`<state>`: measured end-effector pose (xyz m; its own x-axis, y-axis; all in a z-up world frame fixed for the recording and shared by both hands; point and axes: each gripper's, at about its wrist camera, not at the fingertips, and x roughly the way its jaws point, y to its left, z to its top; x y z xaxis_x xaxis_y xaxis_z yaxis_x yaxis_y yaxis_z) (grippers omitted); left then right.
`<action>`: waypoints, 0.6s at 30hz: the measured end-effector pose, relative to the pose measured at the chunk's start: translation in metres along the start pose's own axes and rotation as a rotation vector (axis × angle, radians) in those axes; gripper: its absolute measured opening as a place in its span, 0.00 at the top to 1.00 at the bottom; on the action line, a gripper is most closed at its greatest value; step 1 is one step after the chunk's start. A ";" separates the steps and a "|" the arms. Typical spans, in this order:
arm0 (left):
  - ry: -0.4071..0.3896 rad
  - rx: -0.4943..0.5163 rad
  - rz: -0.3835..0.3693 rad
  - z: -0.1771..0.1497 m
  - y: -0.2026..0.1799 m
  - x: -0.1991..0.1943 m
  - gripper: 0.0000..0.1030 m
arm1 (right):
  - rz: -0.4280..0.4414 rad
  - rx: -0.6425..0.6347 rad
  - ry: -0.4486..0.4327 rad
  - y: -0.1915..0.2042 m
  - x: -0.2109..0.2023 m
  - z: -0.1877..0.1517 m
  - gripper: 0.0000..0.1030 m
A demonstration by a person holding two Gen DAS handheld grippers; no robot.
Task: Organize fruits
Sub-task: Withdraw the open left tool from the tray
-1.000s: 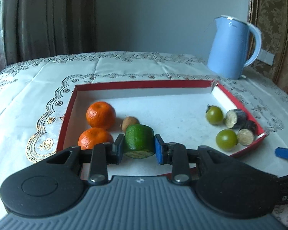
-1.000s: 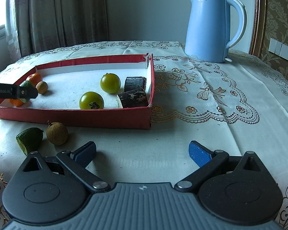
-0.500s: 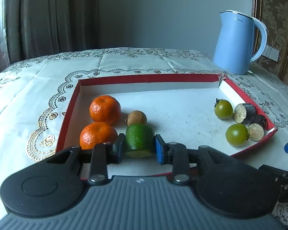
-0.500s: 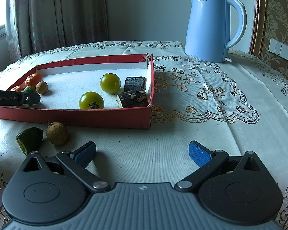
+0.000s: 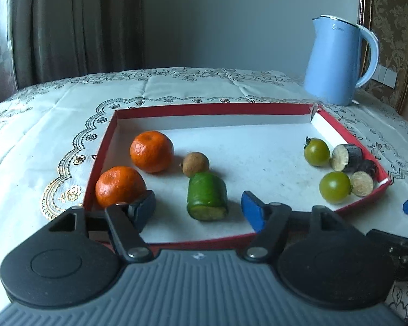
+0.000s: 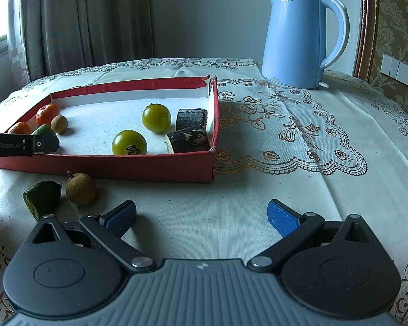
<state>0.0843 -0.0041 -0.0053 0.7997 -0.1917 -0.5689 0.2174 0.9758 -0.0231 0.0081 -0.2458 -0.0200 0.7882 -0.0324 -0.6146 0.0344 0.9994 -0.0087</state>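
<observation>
Where my left gripper (image 5: pixel 198 206) clamped the cut green fruit (image 5: pixel 207 200) a second ago, its jaws are now opening, pads clear of it; the fruit rests near the red box's (image 5: pixel 348 129) front edge. My right gripper (image 6: pixel 201 214) stays apart, empty.
</observation>
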 end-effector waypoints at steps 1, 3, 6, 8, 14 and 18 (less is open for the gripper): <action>-0.003 0.002 0.002 -0.001 0.000 -0.002 0.33 | 0.000 0.000 0.000 0.000 0.000 0.000 0.00; -0.009 -0.010 -0.006 -0.002 0.001 -0.009 0.32 | 0.000 0.000 0.000 0.000 0.000 0.000 0.00; -0.013 -0.040 -0.021 -0.004 0.004 -0.018 0.28 | 0.000 0.000 0.000 0.000 0.000 0.000 0.00; -0.028 -0.044 -0.021 -0.006 0.004 -0.027 0.21 | 0.000 0.000 0.000 0.000 0.000 0.000 0.00; -0.092 -0.003 0.053 -0.013 0.001 -0.050 0.13 | 0.000 -0.001 0.000 0.000 0.000 0.000 0.00; -0.090 -0.047 0.063 -0.018 0.011 -0.058 0.12 | 0.000 0.000 0.000 0.000 0.000 0.000 0.00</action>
<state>0.0302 0.0195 0.0131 0.8584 -0.1367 -0.4945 0.1404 0.9896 -0.0299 0.0082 -0.2457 -0.0199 0.7881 -0.0325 -0.6147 0.0342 0.9994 -0.0090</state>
